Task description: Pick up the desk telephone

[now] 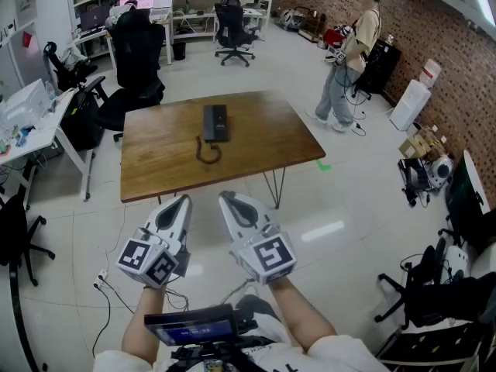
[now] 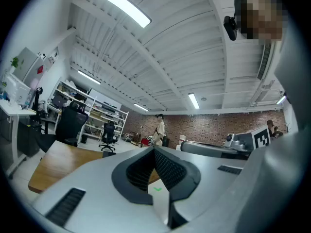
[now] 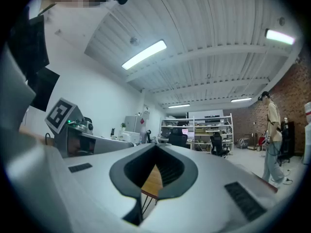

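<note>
- Head view: the phone lies flat near the middle of the tabletop. Its cord loops on the wood just on your side of it. Your left claw and right claw sit side by side by the tabletop's near edge, well apart from the phone. A person stands beyond the far right corner.
- Left gripper view: your left claw is clenched, jaws together with nothing between them. The tabletop shows at lower left.
- Right gripper view: your right claw is clenched and empty. A strip of tabletop shows through the hollow behind the jaw tips.
</note>
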{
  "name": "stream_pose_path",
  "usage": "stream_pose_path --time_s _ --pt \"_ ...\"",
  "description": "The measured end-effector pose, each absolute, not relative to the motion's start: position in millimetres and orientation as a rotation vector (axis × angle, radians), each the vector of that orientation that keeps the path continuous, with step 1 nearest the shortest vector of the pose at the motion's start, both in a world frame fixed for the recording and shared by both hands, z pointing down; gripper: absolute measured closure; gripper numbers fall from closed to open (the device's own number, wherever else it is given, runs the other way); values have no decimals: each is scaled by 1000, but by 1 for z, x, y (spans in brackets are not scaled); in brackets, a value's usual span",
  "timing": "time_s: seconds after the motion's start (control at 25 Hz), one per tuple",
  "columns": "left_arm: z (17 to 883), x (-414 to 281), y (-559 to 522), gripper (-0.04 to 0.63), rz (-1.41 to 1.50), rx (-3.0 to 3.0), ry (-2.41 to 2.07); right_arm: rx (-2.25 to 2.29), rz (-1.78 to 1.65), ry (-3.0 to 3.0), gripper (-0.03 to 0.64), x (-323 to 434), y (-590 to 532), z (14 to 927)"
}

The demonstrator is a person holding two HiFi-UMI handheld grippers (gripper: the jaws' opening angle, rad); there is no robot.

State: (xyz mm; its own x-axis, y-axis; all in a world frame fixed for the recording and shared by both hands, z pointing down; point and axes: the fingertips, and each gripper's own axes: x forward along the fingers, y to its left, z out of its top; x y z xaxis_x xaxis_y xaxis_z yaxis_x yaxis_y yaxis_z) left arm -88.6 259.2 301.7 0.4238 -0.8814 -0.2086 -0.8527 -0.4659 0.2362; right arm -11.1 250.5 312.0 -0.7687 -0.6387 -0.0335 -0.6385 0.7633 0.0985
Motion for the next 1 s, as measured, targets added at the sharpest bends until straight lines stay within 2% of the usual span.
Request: stream_pose_path --time_s 0.52,1.0 --pt "306 -116 257 594 -463 2544 -1619 1044 -170 -2973 612 -34 242 309" --pt "315 -109 210 594 -430 2552 -1597 1058 -196 -2975 612 -27 193 310"
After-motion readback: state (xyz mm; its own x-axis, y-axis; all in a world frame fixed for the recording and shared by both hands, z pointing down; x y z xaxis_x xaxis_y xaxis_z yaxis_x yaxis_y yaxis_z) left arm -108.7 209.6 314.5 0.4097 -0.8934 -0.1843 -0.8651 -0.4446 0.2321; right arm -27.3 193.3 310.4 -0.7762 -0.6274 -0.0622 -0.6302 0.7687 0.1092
